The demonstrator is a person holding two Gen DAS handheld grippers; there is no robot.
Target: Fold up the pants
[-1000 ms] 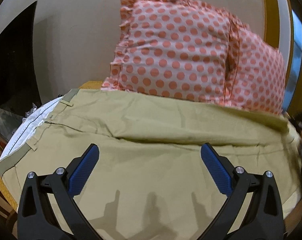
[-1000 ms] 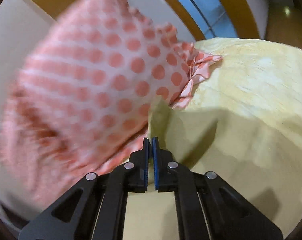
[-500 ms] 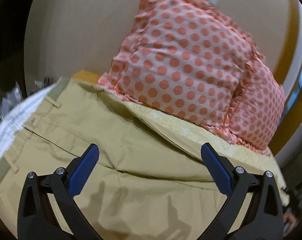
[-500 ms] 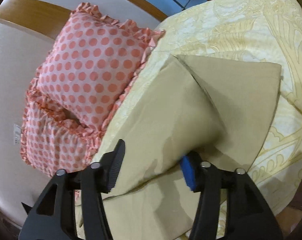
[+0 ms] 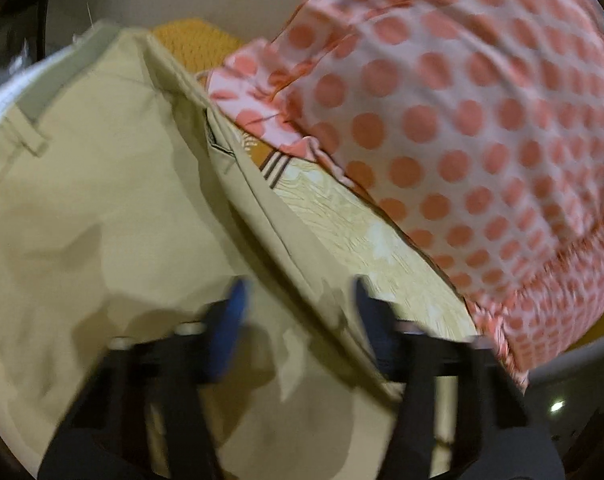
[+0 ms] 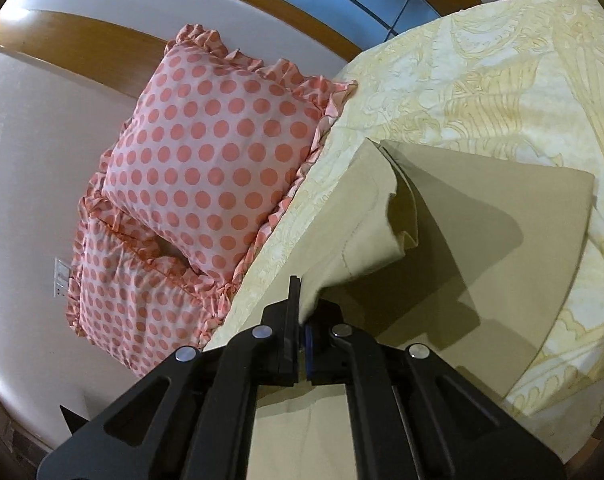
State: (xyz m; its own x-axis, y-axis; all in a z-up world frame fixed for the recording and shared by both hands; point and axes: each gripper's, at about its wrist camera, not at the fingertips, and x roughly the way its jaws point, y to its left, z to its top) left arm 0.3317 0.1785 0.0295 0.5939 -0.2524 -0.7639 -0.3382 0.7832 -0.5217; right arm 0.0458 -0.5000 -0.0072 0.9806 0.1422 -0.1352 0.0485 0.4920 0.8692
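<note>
Khaki pants (image 5: 102, 208) lie on a yellow patterned bedspread (image 6: 482, 92). In the left wrist view, which is blurred, my left gripper (image 5: 298, 300) is open, its blue pads either side of the pants' edge near the waistband end. In the right wrist view my right gripper (image 6: 302, 312) is shut on a fold of the pants (image 6: 366, 232) and lifts it above the flat leg part (image 6: 502, 248).
Two pink pillows with orange dots (image 6: 214, 152) lean against the wall at the head of the bed; one (image 5: 482, 120) is close to my left gripper. A wooden window frame (image 6: 206, 44) runs behind. The bed's edge (image 6: 542, 380) drops off at right.
My right gripper has closed on the pants edge and lifted it. My left gripper has moved forward and right toward the pants' edge by the pillow, its jaws narrower than before.
</note>
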